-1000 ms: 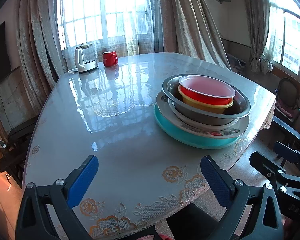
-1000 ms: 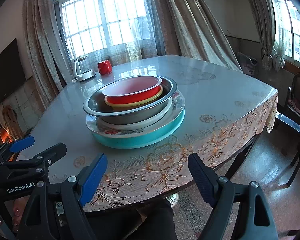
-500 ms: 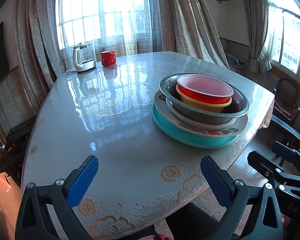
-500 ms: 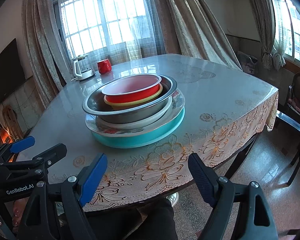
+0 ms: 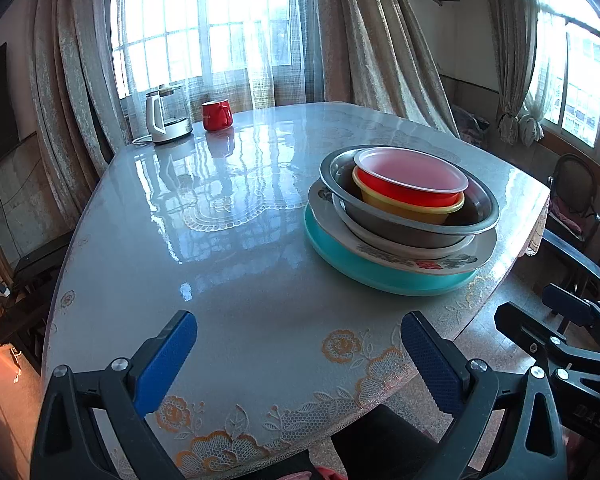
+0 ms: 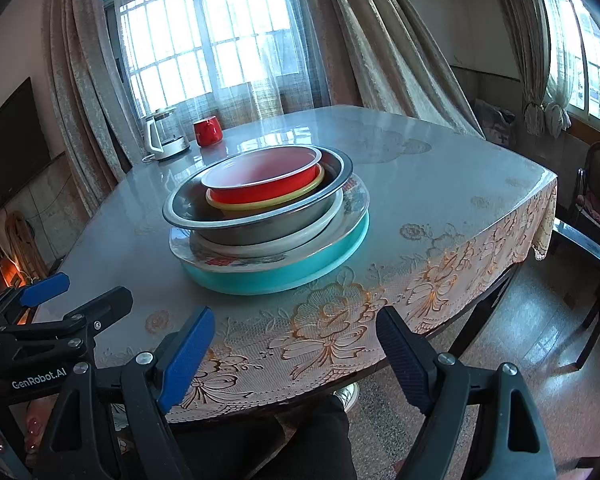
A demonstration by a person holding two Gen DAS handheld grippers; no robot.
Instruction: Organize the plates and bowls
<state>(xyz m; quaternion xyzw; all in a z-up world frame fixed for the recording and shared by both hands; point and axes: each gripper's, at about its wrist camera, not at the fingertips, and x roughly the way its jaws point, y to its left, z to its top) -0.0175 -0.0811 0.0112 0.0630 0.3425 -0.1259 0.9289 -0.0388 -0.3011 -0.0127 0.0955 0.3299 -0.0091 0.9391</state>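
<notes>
- Over the near edge of the table [image 5: 236, 264], the left gripper [image 5: 298, 354] hangs with its jaws wide apart and nothing between them, well short of the dishes.
- At the far left of the table stand one kettle [image 5: 165, 116] and one red mug [image 5: 217, 115], both well apart from the stack and no part of the job.
- Right of centre sits the single stack: one teal plate [image 5: 380, 276] at the bottom, one flowered plate [image 5: 452, 260] on it, one white dish [image 6: 300, 236] above that, one steel bowl [image 5: 410, 224], one yellow bowl [image 5: 412, 212], and one red bowl [image 5: 408, 188] on top. That makes six pieces, nested largest to smallest.
- The stack looks already sorted by size, so the step in hand is probably to reach in for the top piece or to finish; I cannot tell which.
- If the red bowl is to be lifted, pinch its rim on the near side and raise it straight up, so the yellow bowl beneath does not come along.
- The steel bowl sits tilted and off centre on the white dish, so a sideways nudge could slide it.
- Furthest right, the right gripper [image 6: 296, 346] is likewise spread wide and empty, near the table edge just before the stack.
</notes>
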